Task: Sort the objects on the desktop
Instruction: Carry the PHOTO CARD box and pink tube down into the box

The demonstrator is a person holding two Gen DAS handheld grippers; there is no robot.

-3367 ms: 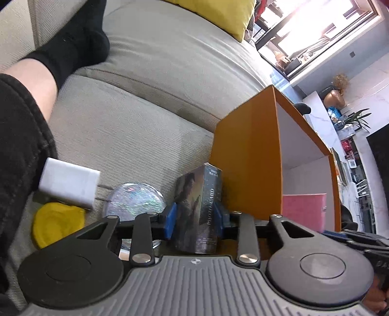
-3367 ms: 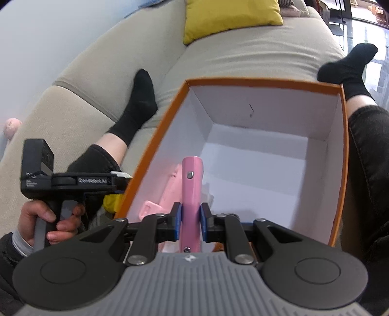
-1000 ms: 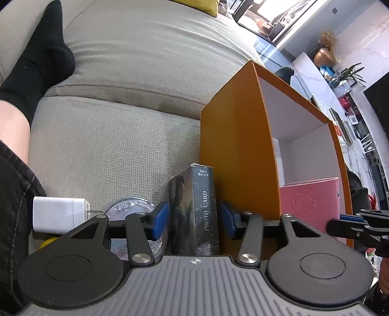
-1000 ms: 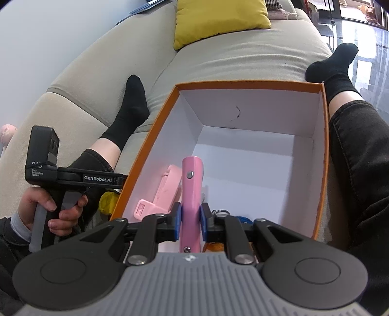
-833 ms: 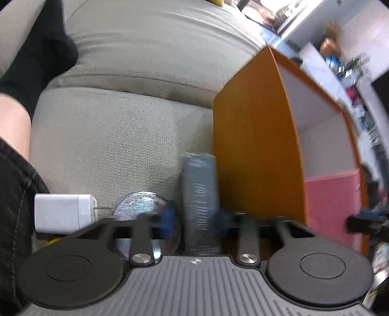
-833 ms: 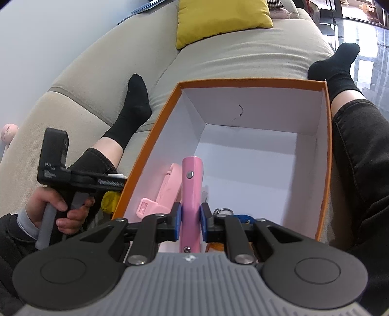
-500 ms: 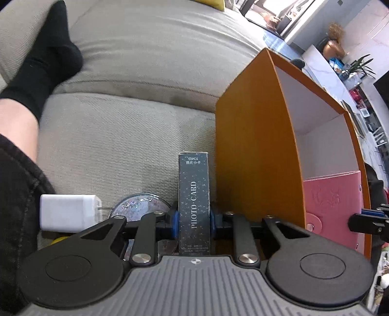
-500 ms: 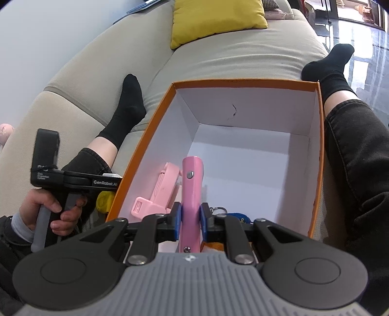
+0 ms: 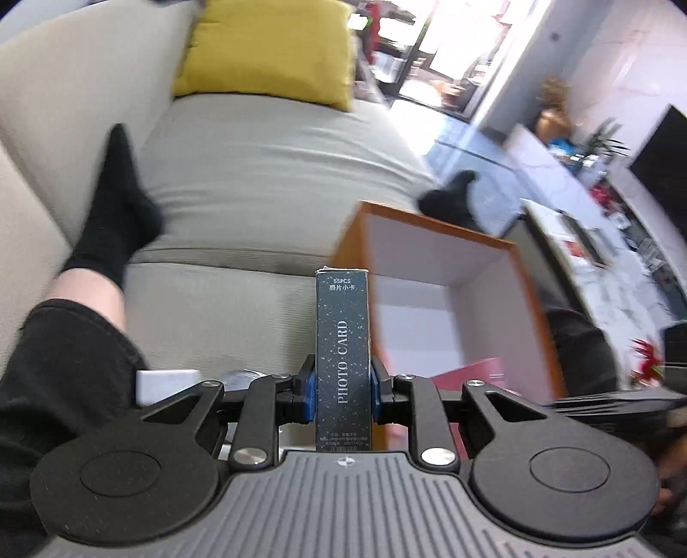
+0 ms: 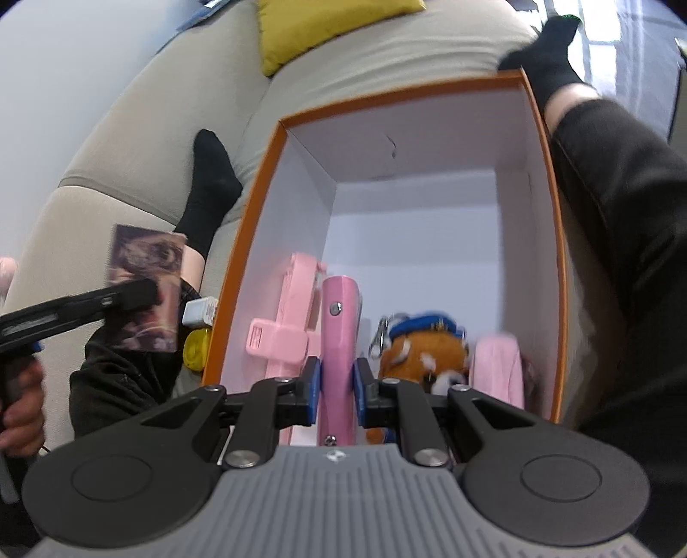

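While you clamp the photo card box (image 9: 342, 352) in your left hand-held gripper (image 9: 342, 392) beside the orange box (image 10: 557, 240) | your right hand-held gripper (image 10: 337, 386) pinches the pink wallet (image 10: 339, 326) over it.

a wide beige sofa (image 9: 266, 180) fills most of the view, its seat cushions split by a seam and its back curving up on the left. a yellow pillow (image 9: 266, 51) leans against the backrest. behind the sofa in the right wrist view is a plain pale wall (image 10: 64, 64). to the right, bright daylight pours through a large window (image 9: 463, 38) onto a glossy light floor (image 9: 468, 141). further right stand a white cabinet (image 9: 558, 180), a potted plant (image 9: 607, 139) and a dark screen (image 9: 661, 154).
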